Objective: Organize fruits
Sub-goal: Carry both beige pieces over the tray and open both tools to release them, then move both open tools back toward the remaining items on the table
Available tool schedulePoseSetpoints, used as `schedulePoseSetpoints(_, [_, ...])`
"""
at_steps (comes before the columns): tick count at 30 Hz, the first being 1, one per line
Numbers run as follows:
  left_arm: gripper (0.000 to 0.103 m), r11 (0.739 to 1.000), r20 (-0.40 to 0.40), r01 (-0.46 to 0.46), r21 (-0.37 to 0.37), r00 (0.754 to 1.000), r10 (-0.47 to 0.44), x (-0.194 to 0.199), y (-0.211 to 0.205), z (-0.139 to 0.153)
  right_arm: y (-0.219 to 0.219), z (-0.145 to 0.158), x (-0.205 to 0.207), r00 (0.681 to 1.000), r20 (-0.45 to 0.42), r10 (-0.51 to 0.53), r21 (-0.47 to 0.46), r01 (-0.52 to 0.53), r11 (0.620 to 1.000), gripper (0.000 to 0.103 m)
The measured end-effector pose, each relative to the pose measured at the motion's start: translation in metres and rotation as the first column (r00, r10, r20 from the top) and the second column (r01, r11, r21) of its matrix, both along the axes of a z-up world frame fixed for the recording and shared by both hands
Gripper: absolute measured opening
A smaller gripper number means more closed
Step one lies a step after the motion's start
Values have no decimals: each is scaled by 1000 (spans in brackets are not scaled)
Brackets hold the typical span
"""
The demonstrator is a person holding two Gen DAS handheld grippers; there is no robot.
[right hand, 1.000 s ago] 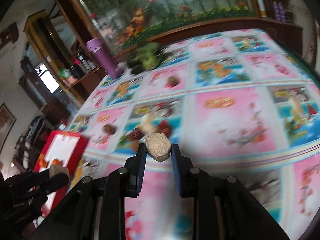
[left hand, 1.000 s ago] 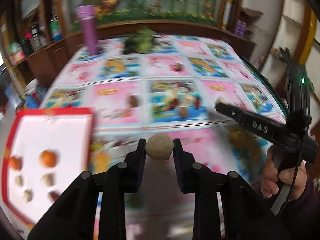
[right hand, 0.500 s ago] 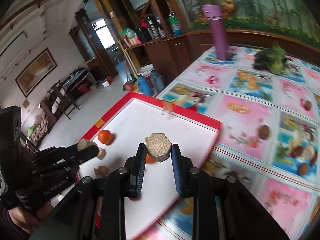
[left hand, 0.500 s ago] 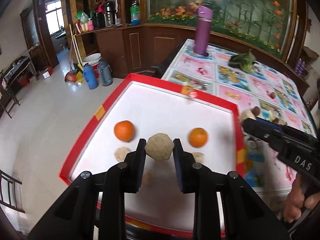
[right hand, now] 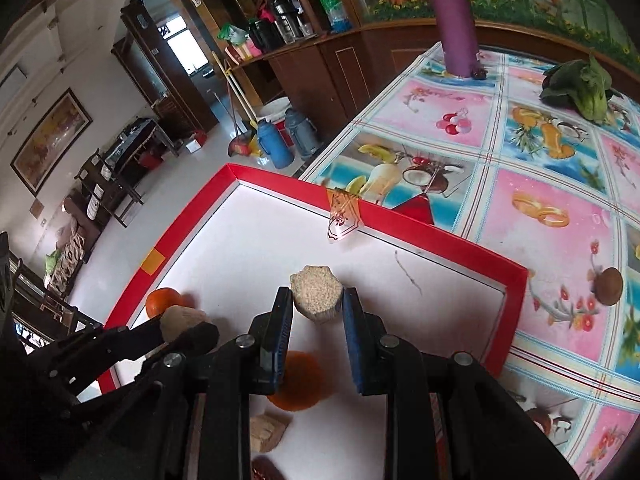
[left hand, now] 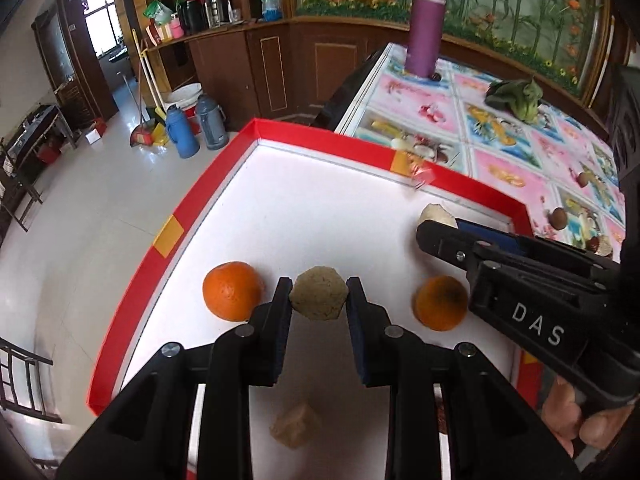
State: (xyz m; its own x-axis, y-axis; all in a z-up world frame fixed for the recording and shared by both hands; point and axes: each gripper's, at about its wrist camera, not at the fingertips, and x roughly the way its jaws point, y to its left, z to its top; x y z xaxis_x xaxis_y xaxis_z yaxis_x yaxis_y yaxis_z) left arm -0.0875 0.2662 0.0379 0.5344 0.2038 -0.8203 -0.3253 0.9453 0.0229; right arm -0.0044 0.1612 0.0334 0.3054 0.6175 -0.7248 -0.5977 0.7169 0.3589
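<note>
Red-rimmed tray (left hand: 182, 216), beige piece (left hand: 319, 299) pinched in left claw (left hand: 319, 304) above it

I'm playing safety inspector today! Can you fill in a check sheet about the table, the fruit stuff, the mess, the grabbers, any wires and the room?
Surface: table with fruit-print cloth.
Job's things: red-rimmed tray with white floor holding two oranges and a tan chunk; brown fruit on the cloth.
Clutter: purple bottle, leafy greens.
Grippers: left gripper shut on a tan hexagonal piece; right gripper shut on a grainy hexagonal piece; both over the tray.
Cables: nothing seen.
Surroundings: wooden cabinets, flasks and broom on the floor.
</note>
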Motion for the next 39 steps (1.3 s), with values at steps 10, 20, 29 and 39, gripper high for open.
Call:
schedulePoseSetpoints(10, [36,1000,-52,-26,14,998,26,7,4,-8,2,-4,0,998,-61,4,-30,-6,1000,32])
schedulePoseSetpoints(20, [65,998,67,-32,47,997,29,-16,-18,26,-56,23,-2,998,-13,-66,89,67,994,44])
schedulePoseSetpoints(29, [71,989,111,136,52,984,-141,-20,-85,48,-154,40,-3,981,23,-191,131,186,974,44])
schedulePoseSetpoints(39, [72,951,59,307,28,950,-308,-8,-162,38,-288,18,16,902,54,-429,52,427,903,44])
